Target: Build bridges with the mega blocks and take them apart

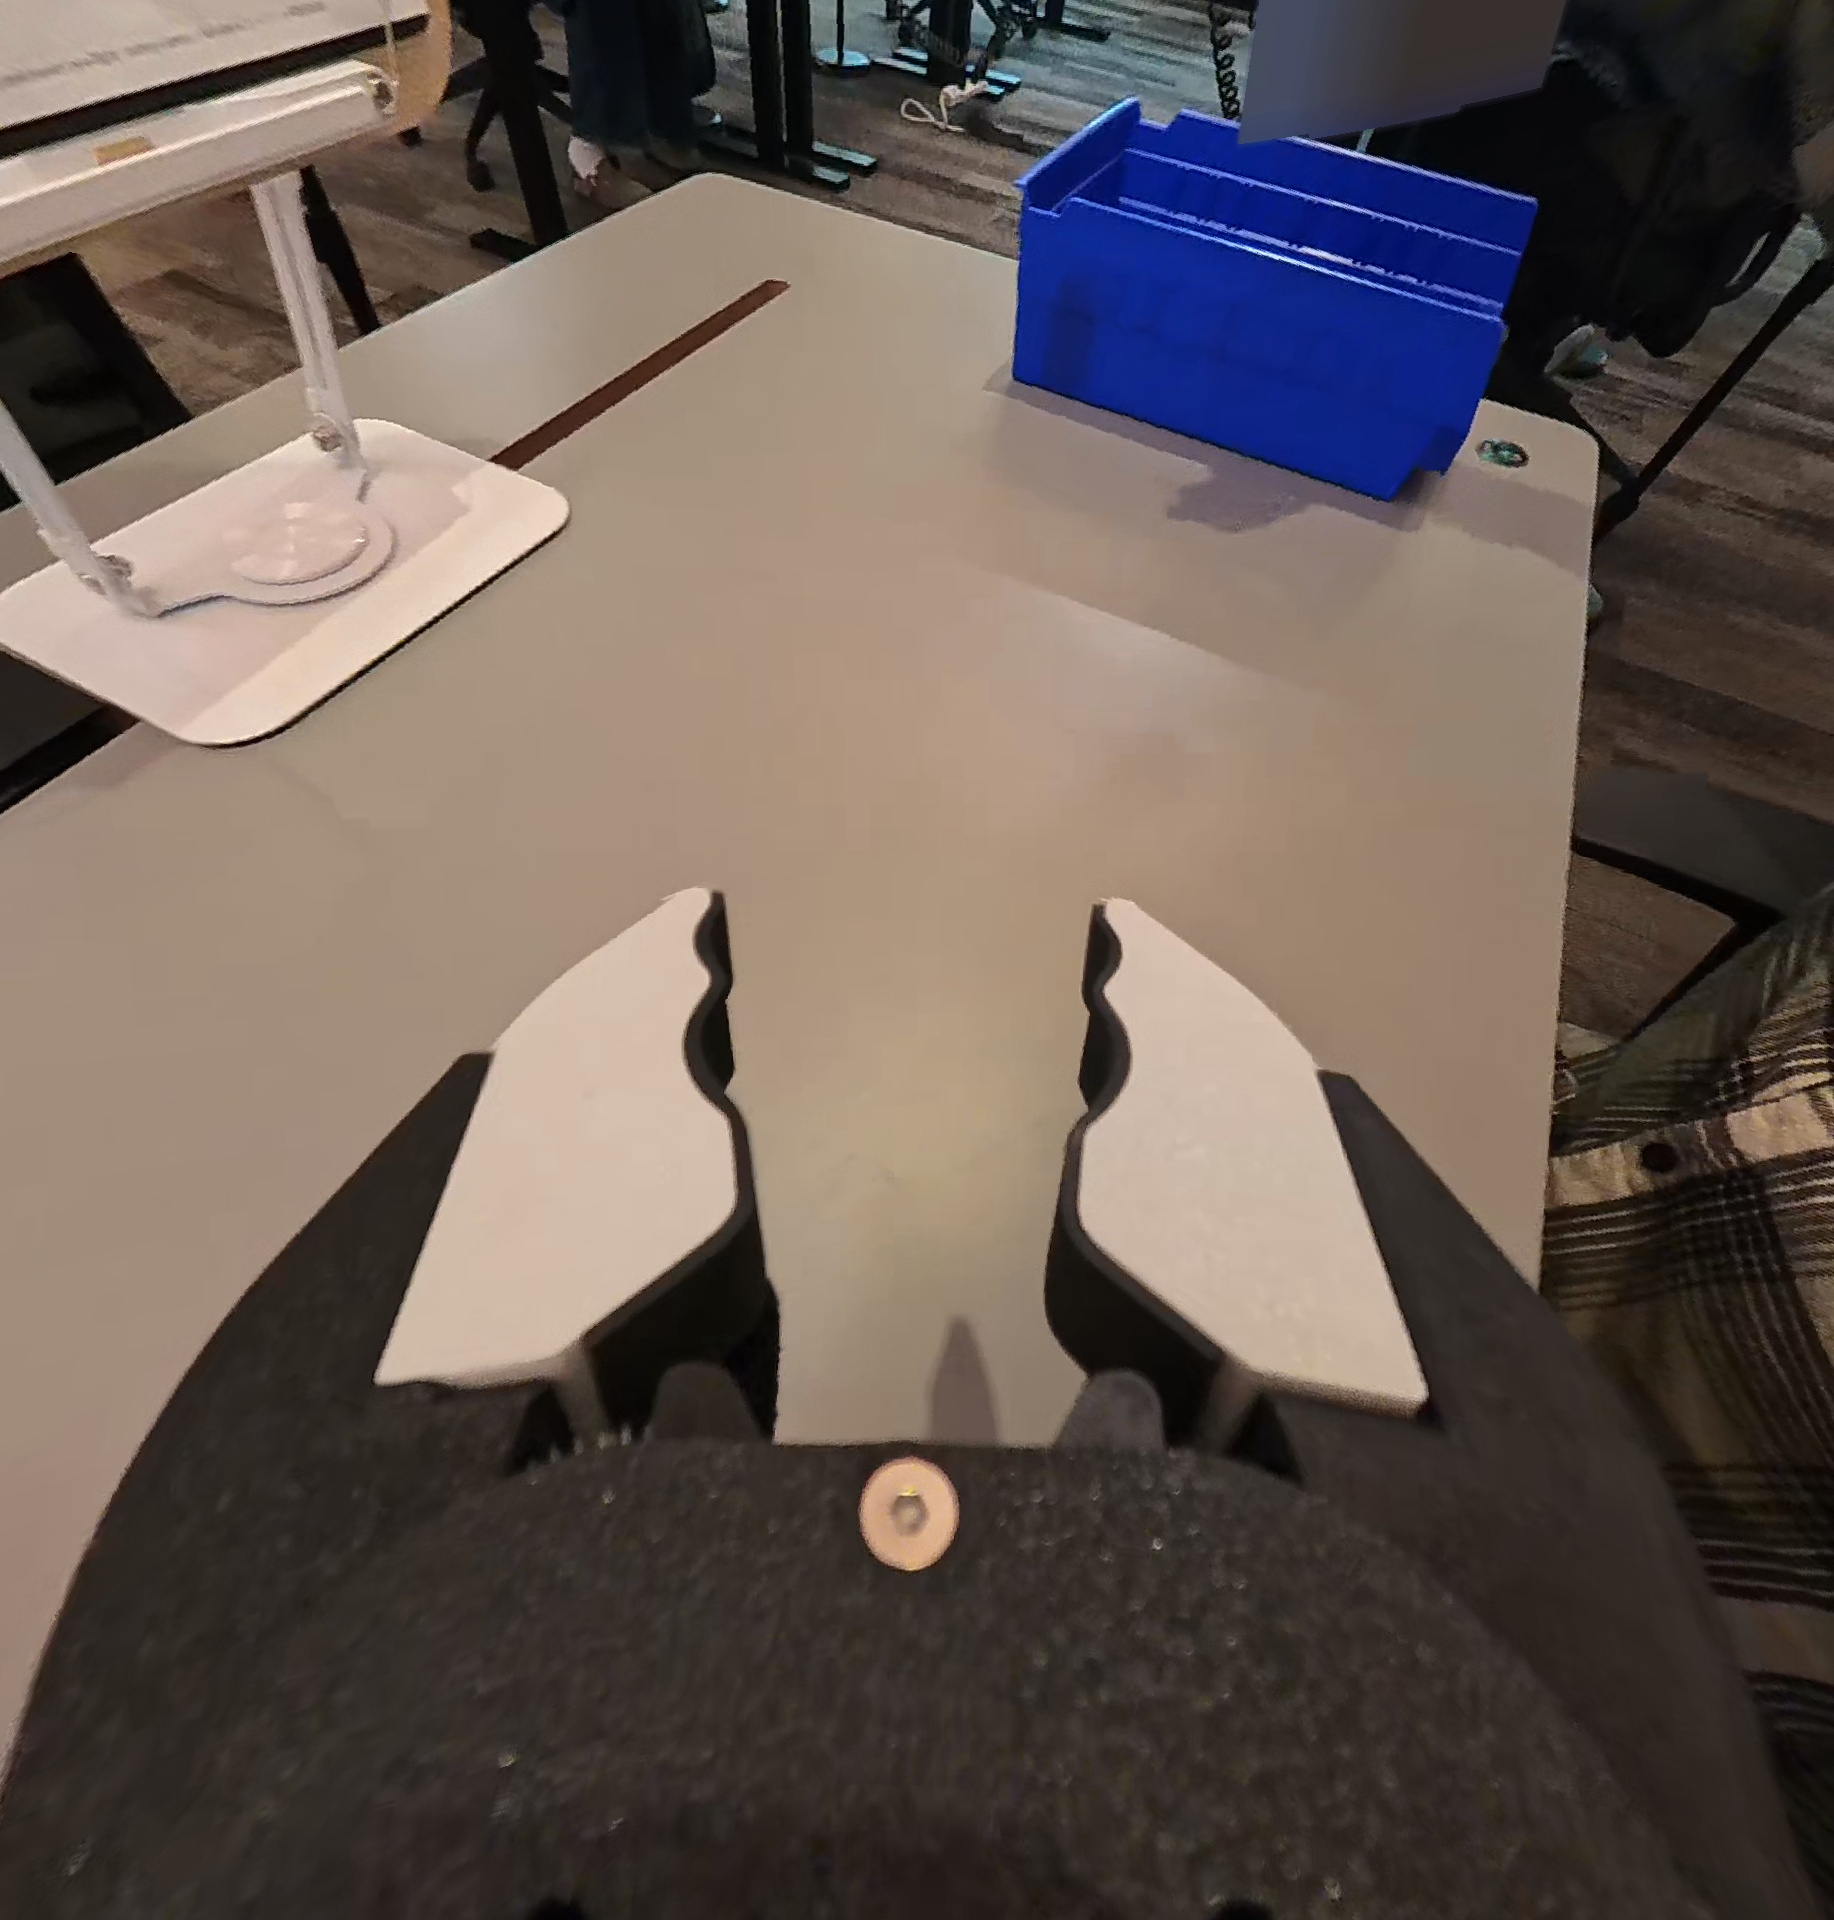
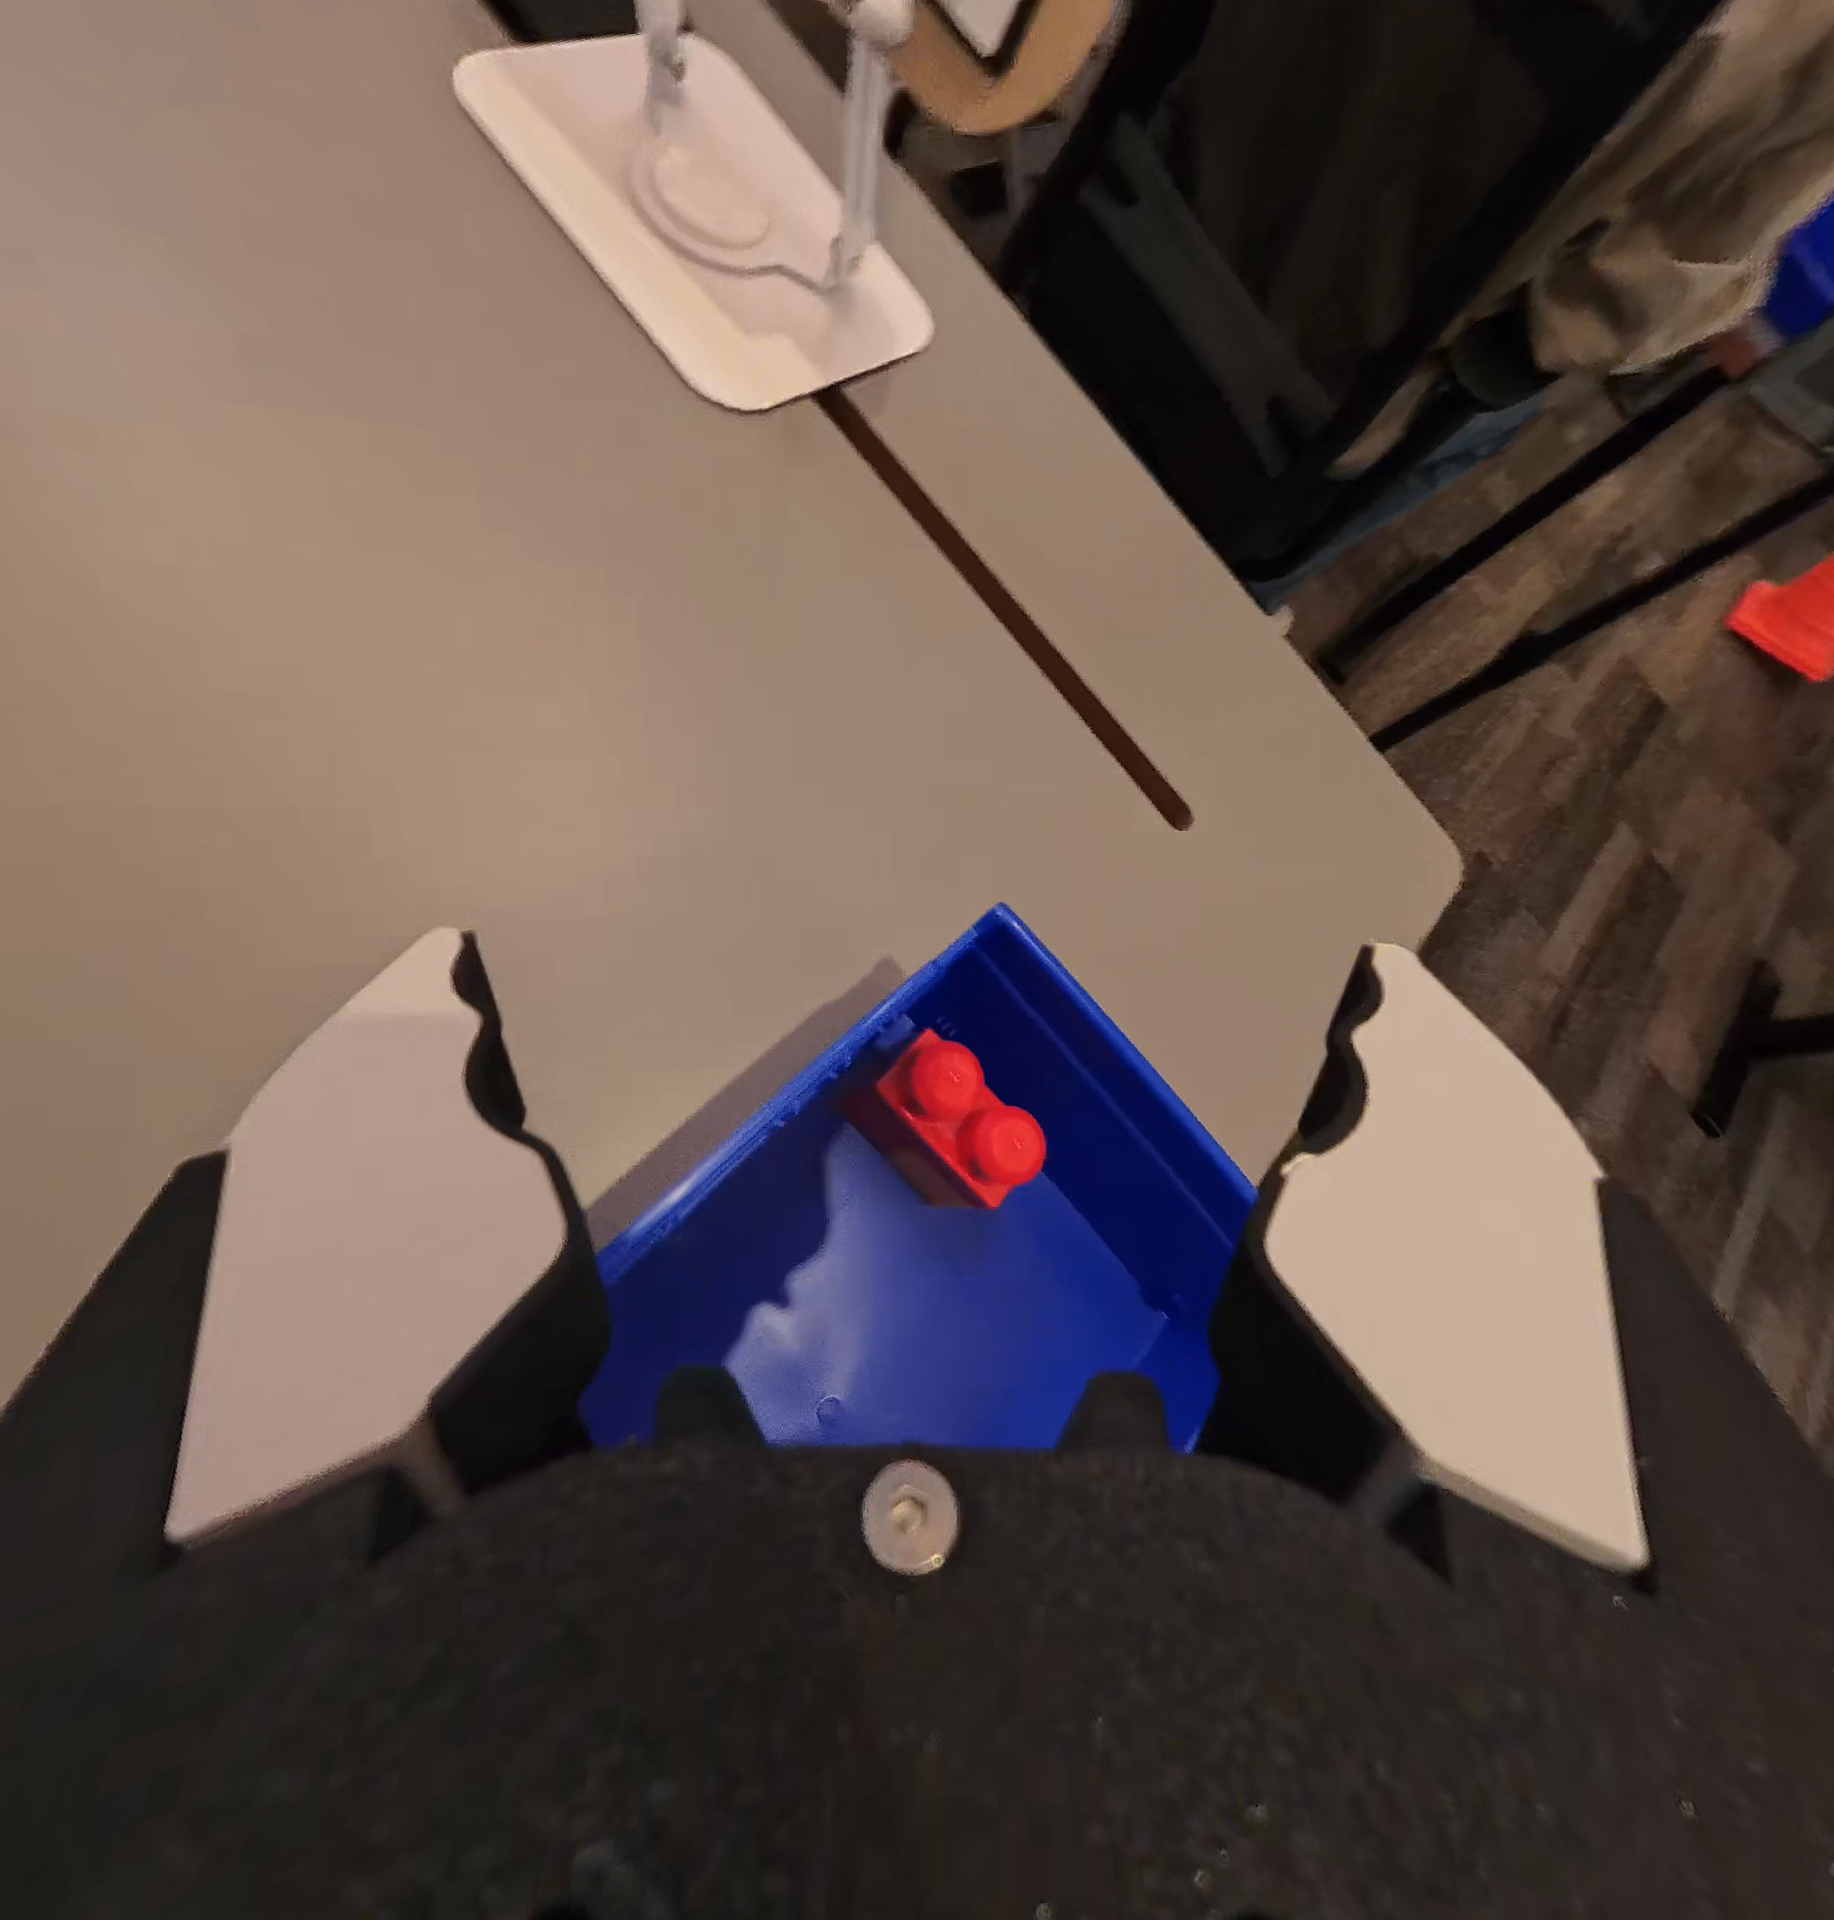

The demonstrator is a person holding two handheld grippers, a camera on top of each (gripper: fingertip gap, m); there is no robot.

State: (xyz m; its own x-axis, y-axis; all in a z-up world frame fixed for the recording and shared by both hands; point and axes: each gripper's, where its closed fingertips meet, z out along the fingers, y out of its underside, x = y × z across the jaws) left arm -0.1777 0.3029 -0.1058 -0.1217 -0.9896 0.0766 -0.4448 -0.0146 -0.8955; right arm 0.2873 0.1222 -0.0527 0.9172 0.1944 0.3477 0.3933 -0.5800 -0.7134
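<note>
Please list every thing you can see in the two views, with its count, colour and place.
table: one, grey, under everything.
slot: one, dark, in the tabletop beyond the stand.
bin: one, blue, far right corner of the table.
block: one, red, two studs, inside the bin's corner.
stand: one, white, flat base on the table's left side.
red object: one, on the floor, too blurred to name.
sleeve: one, plaid, right edge of the left view.
left gripper: one, open, empty, over the table.
right gripper: one, open, empty, above the bin.

I am seeing one red two-stud mega block point(image 2: 949, 1127) lying studs-up, tilted, in the blue bin's point(image 2: 1121, 1101) far corner, lower centre of frame.
</note>
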